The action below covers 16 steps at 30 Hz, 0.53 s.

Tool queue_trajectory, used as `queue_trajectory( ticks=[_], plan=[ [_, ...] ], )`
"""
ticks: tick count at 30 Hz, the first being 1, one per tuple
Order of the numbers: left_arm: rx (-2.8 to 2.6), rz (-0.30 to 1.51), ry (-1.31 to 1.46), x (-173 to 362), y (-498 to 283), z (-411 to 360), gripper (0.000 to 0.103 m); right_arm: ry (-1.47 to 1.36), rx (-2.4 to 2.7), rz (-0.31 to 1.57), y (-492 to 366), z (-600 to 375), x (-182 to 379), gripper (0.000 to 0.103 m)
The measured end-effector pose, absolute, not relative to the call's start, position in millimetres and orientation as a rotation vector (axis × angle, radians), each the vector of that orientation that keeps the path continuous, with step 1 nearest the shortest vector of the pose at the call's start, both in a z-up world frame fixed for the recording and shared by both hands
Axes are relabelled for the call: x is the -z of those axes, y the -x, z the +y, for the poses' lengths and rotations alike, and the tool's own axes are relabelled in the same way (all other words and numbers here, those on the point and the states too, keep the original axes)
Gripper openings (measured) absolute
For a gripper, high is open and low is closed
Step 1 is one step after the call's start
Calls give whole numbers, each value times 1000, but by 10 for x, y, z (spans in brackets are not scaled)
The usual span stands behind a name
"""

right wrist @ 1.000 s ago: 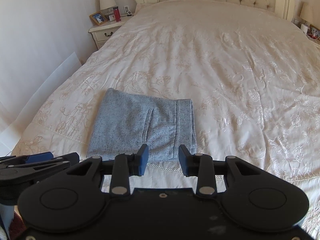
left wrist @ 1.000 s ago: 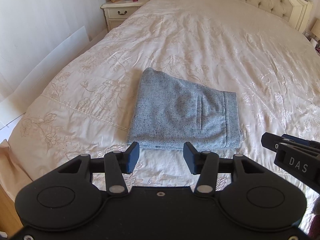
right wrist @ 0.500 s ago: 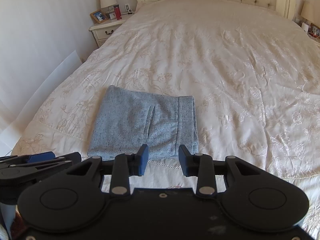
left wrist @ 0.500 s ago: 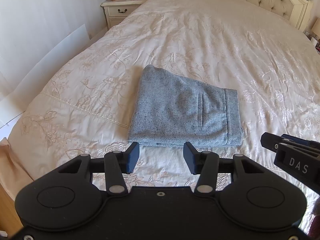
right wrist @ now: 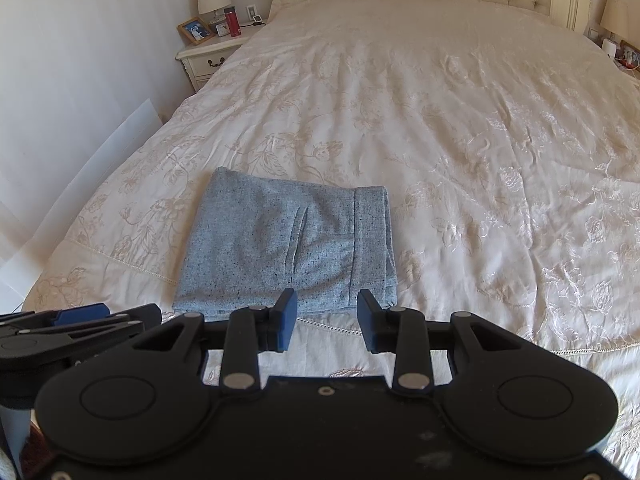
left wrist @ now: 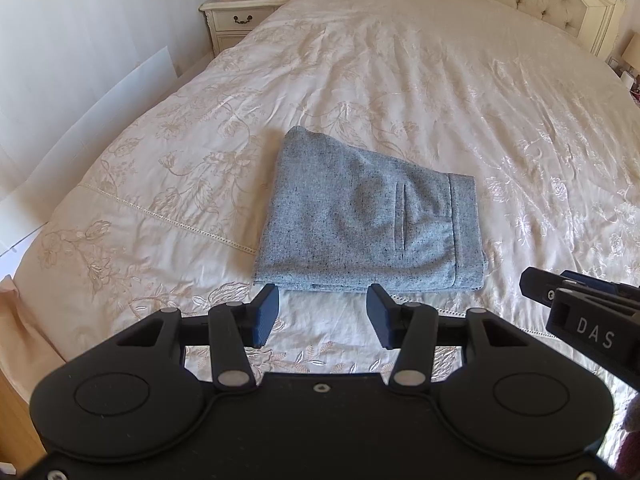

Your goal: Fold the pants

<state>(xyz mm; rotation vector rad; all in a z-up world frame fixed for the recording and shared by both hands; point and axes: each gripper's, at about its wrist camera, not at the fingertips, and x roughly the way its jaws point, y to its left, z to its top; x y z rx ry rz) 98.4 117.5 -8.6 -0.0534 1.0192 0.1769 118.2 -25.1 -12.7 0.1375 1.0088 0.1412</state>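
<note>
Folded pants lay on the bed, waistband to your right.

Their long axis ran left to right across your view, the pocket slit crossing it. Your left tool and right tool both hovered just short of the near edge, jaws parted and holding nothing. The layers beneath the top fold were hidden. The cloth was grey, dark-flecked and lay flat, near the bed's foot on your left side.
</note>
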Motion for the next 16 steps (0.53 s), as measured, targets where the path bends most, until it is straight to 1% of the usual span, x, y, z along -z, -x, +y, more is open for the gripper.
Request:
queue_trajectory(
  ticks=[16],
  plan=[
    [-172,1008,46,101,-982,1133,56,-153,-143,1013,-1198,-275,150,36]
  ],
)
